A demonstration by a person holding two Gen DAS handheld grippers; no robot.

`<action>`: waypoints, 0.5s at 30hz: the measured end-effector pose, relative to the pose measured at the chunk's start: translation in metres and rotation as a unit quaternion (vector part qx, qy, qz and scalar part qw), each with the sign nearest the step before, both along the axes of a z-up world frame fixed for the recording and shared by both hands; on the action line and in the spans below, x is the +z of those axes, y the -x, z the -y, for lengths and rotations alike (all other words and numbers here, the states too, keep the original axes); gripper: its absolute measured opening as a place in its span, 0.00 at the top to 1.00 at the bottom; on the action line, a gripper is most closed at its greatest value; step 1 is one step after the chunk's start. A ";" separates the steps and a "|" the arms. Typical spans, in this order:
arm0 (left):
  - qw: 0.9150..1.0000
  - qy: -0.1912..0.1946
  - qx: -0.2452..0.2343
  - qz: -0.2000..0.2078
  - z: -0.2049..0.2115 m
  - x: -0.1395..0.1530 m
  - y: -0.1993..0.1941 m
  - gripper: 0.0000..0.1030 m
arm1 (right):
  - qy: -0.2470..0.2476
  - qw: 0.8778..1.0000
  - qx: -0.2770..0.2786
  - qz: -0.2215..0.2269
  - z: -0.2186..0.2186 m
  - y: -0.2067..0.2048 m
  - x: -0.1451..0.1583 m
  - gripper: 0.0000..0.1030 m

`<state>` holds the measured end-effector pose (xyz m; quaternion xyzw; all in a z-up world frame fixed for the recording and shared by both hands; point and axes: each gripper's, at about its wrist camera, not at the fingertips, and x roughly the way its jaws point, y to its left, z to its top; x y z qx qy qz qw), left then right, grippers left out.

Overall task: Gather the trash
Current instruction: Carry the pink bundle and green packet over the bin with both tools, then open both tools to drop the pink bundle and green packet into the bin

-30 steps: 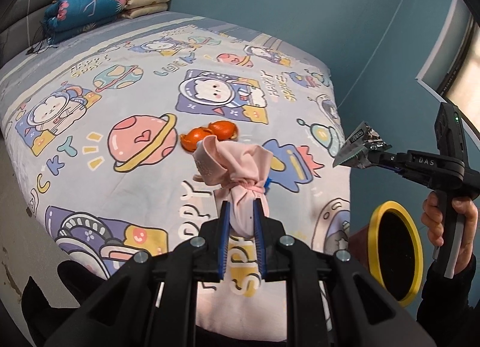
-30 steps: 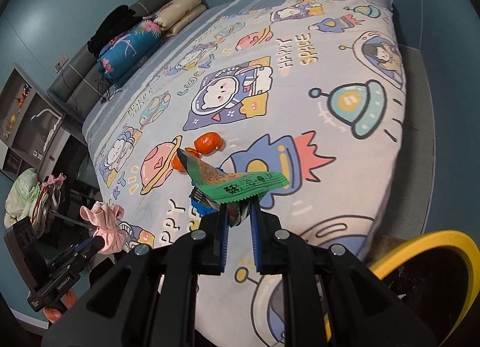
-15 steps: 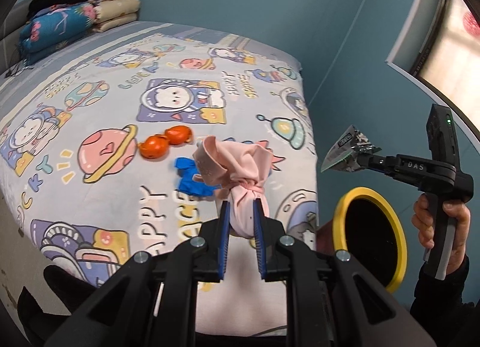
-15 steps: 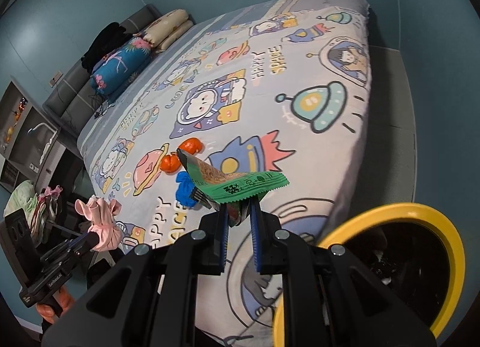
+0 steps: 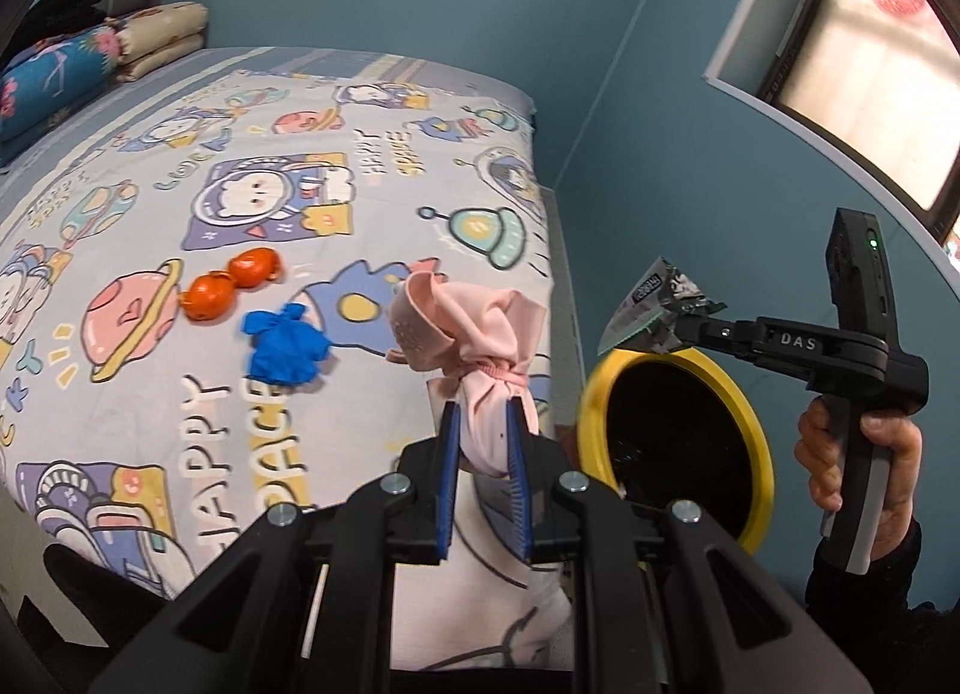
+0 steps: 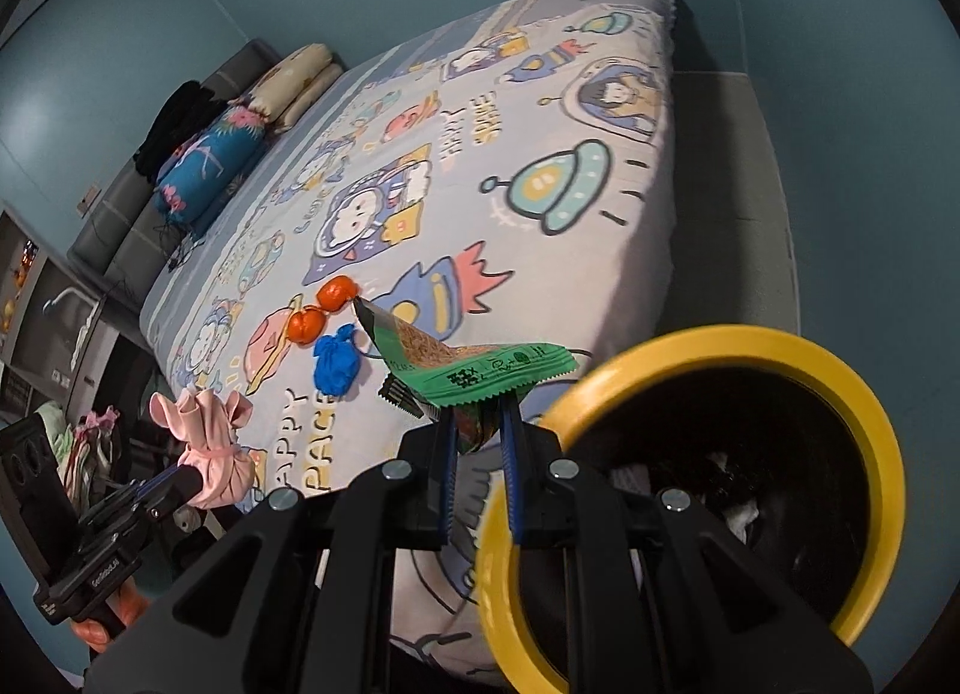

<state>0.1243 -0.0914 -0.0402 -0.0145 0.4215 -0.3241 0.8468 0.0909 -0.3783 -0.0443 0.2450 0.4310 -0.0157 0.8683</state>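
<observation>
While the left hand-held gripper (image 5: 483,448) stays clamped on a bunched pink cloth (image 5: 474,334), the left wrist view shows the bin (image 5: 750,424), yellow-rimmed and dark inside, now large at the near right of the bed (image 5: 384,112), where a second ago only part of its rim showed low at the right edge. To the right, the right hand-held gripper (image 5: 675,328), held in a hand (image 5: 858,454), carries a crumpled wrapper (image 5: 651,304) right above the far rim of the bin. On the bed, left of the cloth, lie a blue wad (image 5: 285,346) and two orange peels (image 5: 231,283).

From the right wrist view, the right hand-held gripper (image 6: 477,442) is pinched shut on the green wrapper (image 6: 480,370), and the bin (image 6: 888,454) has grown from a sliver to fill the near right, its rim partly behind the fingers. The left hand-held gripper (image 6: 186,481) with the pink cloth (image 6: 207,430) sits low at the near left. The blue wad (image 6: 336,364) and peels (image 6: 318,310) rest further back on the bed (image 6: 600,112).

Both pieces have been carried close to the bin, so I judge the drop is near, the wrapper first; three pieces remain.
</observation>
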 end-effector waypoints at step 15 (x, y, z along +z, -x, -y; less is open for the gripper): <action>0.997 -0.019 -0.080 0.002 0.072 -0.001 0.029 0.86 | 0.001 0.999 -0.051 0.010 0.035 0.037 -0.005 0.88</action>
